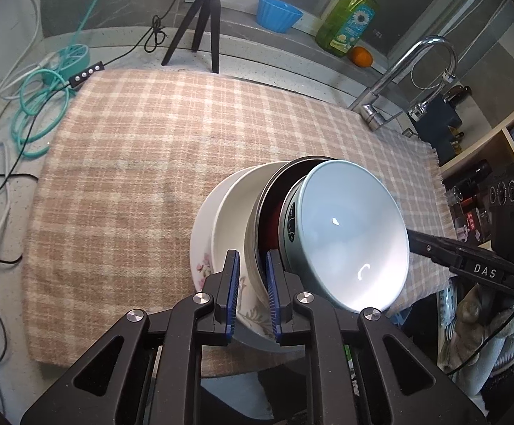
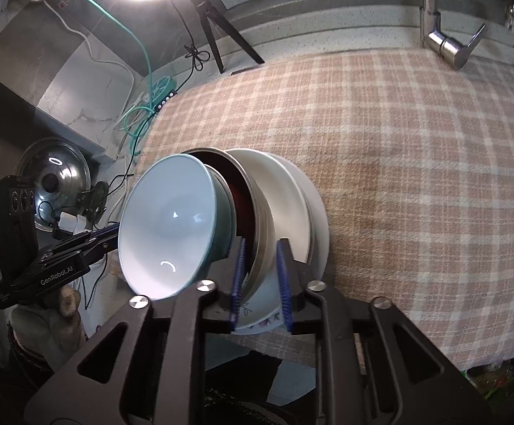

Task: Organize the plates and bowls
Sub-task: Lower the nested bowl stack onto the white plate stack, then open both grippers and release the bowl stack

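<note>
Both grippers pinch 1 nested stack from opposite sides: left gripper (image 1: pixel 252 292) and right gripper (image 2: pixel 261 276) each have 2 fingers clamped over the metal bowl (image 1: pixel 257 226) rim; blue bowl (image 1: pixel 354 233) inside it, white bowl (image 1: pixel 232 212) and floral plate (image 1: pixel 200 248) outside, above checked cloth (image 1: pixel 133 159)

Your two wrist cameras face each other across the stack of dishes (image 1: pixel 292 241) (image 2: pixel 250 219), close at six o'clock; both probably tilt downward.
</note>
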